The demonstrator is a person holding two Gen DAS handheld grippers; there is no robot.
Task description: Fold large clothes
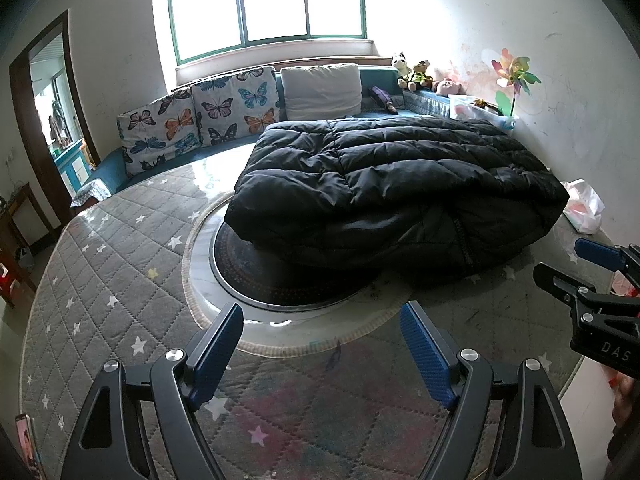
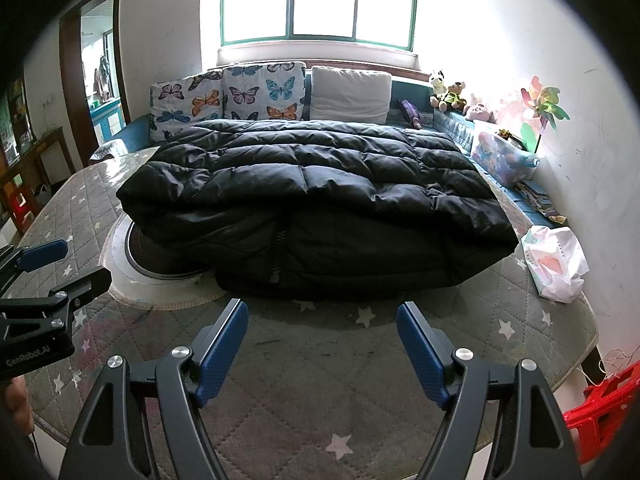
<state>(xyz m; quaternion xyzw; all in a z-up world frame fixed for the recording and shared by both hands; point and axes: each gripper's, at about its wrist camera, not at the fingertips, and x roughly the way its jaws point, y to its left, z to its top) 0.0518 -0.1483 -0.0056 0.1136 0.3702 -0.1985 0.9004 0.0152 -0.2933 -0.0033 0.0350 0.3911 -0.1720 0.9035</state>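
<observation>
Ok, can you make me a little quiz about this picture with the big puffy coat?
1. True or false: the black puffy coat lies on the round table.
2. What is printed on the two cushions behind the coat: A) butterflies, B) cars, C) fish?
3. Fill in: the left gripper and right gripper both have their jaws ____ and hold nothing.

Key: 1 true. 2 A. 3 open.
</observation>
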